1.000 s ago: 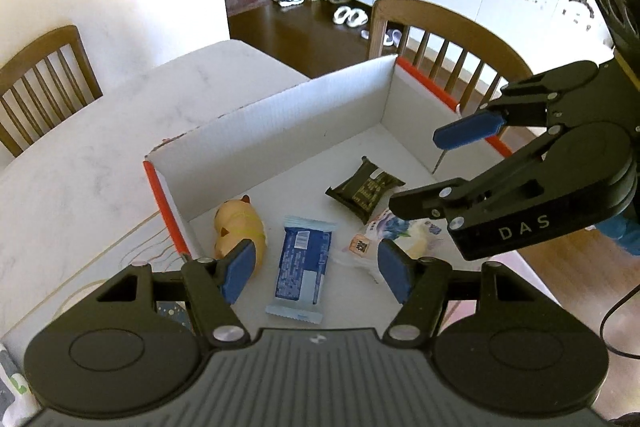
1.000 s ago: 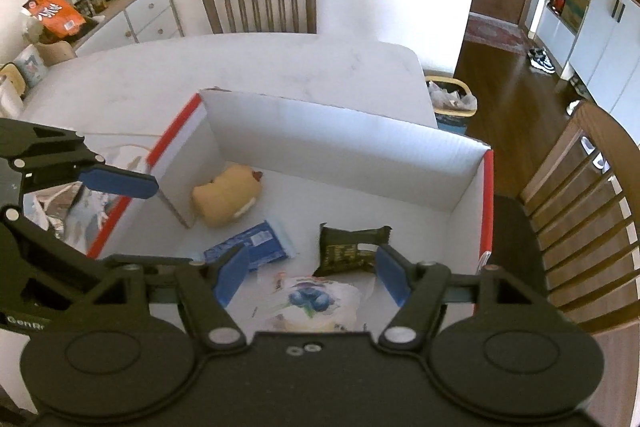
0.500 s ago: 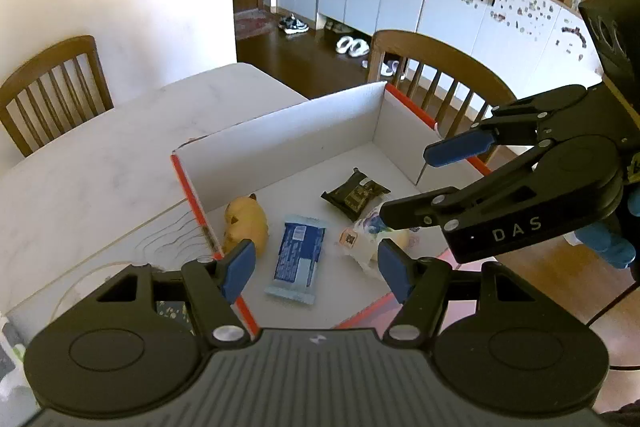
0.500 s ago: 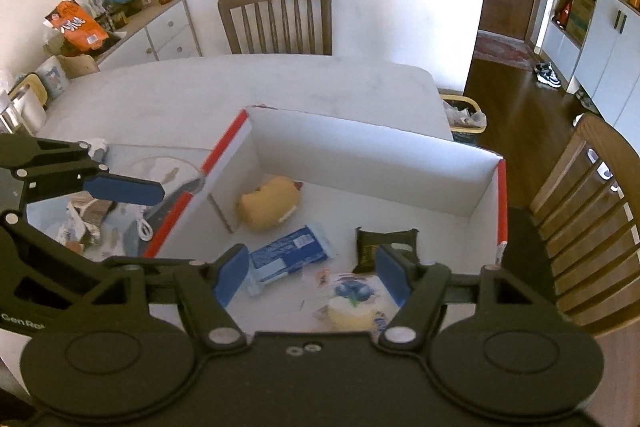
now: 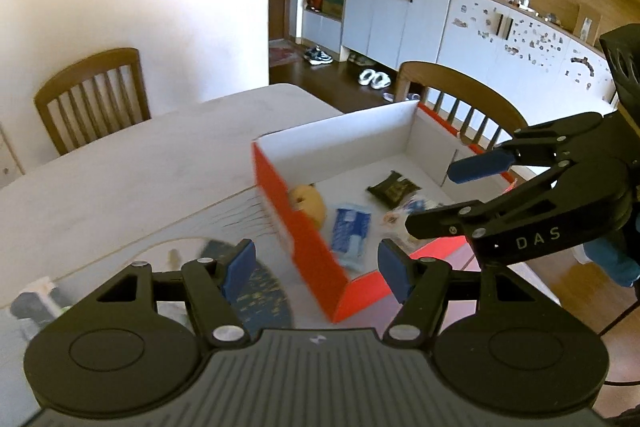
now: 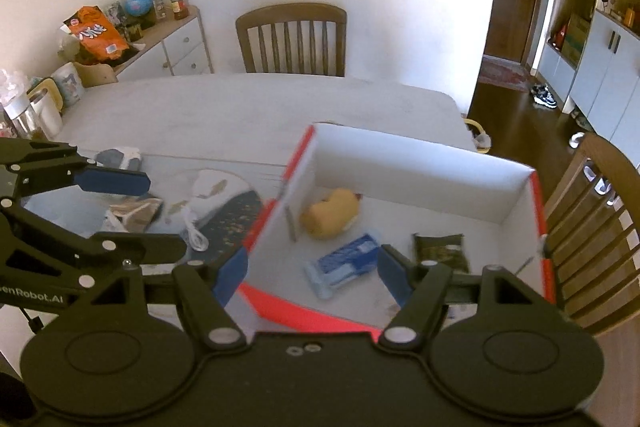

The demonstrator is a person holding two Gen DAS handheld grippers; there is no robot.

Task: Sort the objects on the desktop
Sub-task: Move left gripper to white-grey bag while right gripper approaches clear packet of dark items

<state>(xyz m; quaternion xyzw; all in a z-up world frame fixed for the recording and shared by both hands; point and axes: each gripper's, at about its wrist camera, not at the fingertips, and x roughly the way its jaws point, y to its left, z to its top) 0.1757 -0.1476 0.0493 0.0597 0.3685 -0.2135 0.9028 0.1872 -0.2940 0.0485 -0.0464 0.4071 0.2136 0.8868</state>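
A white cardboard box with red outer sides (image 5: 304,247) (image 6: 420,163) stands on the table. Inside lie a yellow plush toy (image 5: 308,205) (image 6: 334,213), a blue snack packet (image 5: 352,233) (image 6: 344,265), a dark packet (image 5: 392,187) (image 6: 440,251) and a light wrapped item (image 5: 412,207). My left gripper (image 5: 316,267) is open and empty, above the box's near left corner. My right gripper (image 6: 312,271) is open and empty, above the box's near edge. Each gripper shows in the other's view, the right (image 5: 464,191) and the left (image 6: 148,215).
Left of the box lie a dark patterned mat (image 6: 228,219), a white cable (image 6: 192,231), a crumpled wrapper (image 6: 134,215) and a grey-white item (image 6: 118,157). Wooden chairs (image 6: 292,39) (image 5: 460,99) stand around the table. A cluttered sideboard (image 6: 160,43) is at far left.
Both grippers have pulled back and up from the box, so more of the table and room shows. The mat and loose items left of the box have come into view.
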